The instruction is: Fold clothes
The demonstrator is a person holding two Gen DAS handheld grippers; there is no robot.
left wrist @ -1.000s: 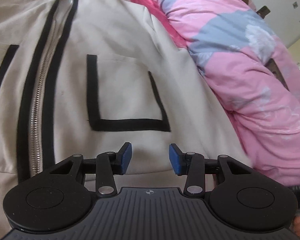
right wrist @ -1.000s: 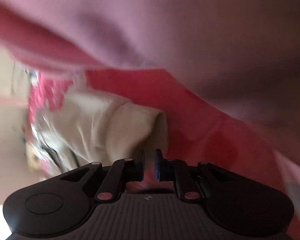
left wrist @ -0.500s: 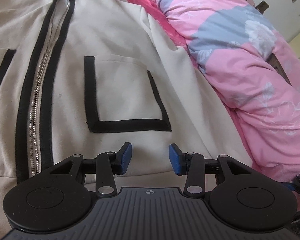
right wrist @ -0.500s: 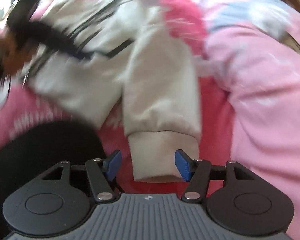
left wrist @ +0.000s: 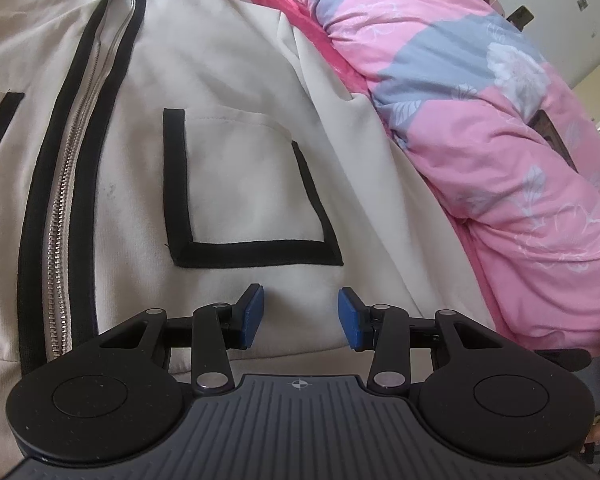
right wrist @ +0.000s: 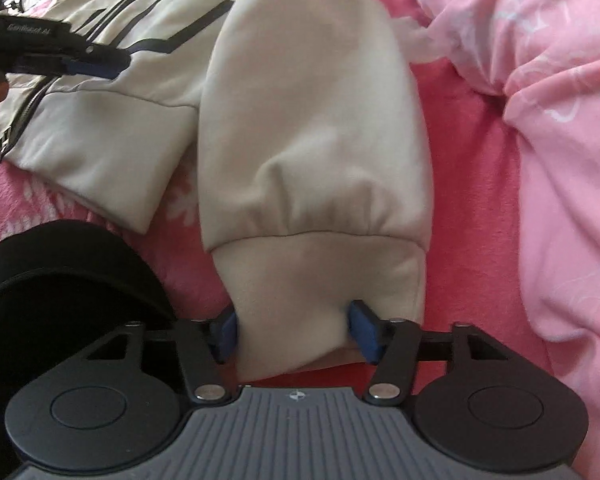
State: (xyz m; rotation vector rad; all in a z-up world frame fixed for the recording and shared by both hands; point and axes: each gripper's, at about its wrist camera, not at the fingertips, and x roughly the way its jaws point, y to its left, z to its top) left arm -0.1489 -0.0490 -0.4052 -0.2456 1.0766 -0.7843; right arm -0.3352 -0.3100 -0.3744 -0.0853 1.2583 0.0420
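Cream jacket (left wrist: 228, 92): laid flat on pink bedding (right wrist: 476, 216), zip up.
Sleeve cuff (right wrist: 320, 280): half a second ago loose ahead of right gripper (right wrist: 292, 330); now between closing jaws, pads touching — sleeve fold starting.
Left gripper (left wrist: 300, 316): unmoved, part open, empty, over hem.
Cuff seen only from right wrist; pocket (left wrist: 244, 192) only from left.

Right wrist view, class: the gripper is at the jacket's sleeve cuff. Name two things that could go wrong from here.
1. The right gripper is closing on the bunched cuff near its edge; the thick fabric might slip free.
2. The left gripper is open above the jacket, pinning nothing, so pulling the sleeve may drag the jacket.
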